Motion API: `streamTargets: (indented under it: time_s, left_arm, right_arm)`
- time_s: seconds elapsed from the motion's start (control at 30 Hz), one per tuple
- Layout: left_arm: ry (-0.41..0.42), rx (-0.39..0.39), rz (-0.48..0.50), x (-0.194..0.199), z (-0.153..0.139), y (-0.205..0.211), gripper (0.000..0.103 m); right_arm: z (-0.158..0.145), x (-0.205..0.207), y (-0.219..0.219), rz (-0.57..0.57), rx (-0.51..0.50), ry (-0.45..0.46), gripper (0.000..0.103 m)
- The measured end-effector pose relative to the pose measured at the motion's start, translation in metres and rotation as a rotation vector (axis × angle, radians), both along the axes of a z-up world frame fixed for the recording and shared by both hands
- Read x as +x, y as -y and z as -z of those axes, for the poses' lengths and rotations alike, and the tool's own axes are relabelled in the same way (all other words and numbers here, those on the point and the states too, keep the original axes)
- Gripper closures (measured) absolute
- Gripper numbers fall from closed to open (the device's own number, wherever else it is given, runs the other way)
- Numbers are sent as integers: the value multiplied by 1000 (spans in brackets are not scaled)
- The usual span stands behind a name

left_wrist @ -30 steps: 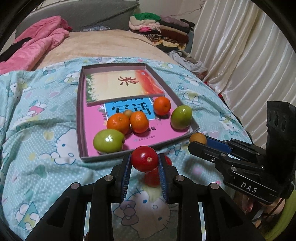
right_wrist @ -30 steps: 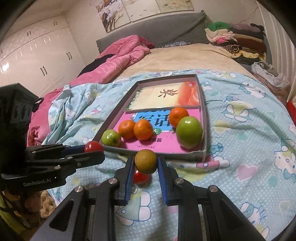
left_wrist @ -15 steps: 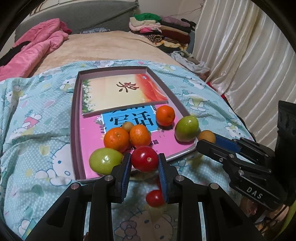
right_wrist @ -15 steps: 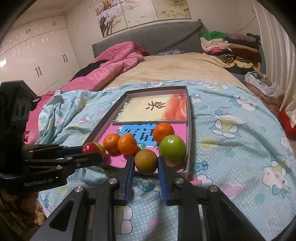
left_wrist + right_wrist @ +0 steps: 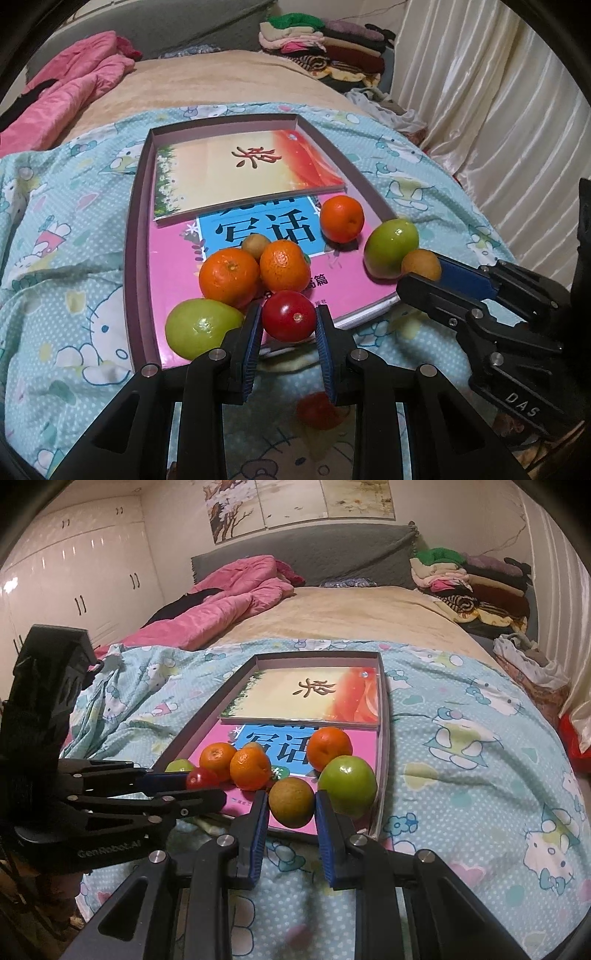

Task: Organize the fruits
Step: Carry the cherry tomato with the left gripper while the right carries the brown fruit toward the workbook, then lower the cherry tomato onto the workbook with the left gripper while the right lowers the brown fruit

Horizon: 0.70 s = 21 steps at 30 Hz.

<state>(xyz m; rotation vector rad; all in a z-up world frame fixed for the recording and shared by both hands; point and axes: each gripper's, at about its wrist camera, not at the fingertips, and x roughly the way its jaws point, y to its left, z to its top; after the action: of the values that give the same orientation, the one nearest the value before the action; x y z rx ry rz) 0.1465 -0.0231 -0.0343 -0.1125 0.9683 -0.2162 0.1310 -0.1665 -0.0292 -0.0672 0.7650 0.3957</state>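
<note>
Bedroom scene: bed under a pale-blue cartoon-cat quilt (image 5: 74,258), pink bedding and folded clothes behind, white curtain at the side. On the quilt, a shallow grey cardboard tray (image 5: 132,236) lined with a pink-covered book (image 5: 177,280) and a second, cream-and-red book (image 5: 229,177).

Already inside the tray: three small oranges (image 5: 229,277), two green apple-like fruits (image 5: 201,328) and one small brownish fruit half hidden among the oranges.

Left gripper (image 5: 289,318) clamped on a glossy red tomato (image 5: 289,320); right gripper (image 5: 291,803) clamped on a round brown russet fruit (image 5: 291,802). Neither set of jaws parted.

Change over the last second: both grippers carried forward from above the bare quilt, short of the tray, to positions over its near rim. Red tomato now just beside the nearer green fruit and the front orange; brown fruit now at the near right corner, next to the larger green fruit. Contact with the book cover not determinable from either view.

Meaning for the task, as a judgement: transport stage nearly finished, release stage next. Lowering first advisable, since round fruit on a glossy cover, over soft bedding, likely to roll.

Still outside the tray: a second red tomato (image 5: 317,410), blurred, on the quilt below the left gripper. Probably the last piece to collect.
</note>
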Motion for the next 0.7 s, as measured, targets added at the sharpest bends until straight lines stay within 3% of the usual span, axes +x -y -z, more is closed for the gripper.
streamTargets:
  time_s: [0.37,0.7]
  left_arm:
    - [10,19,24,4,3,4,74]
    - [8,18,29,10,8,4,74]
  right_arm:
    - [18,15,-9,11,-85,-45,78]
    - [23,21,-10,14,-101,-46,78]
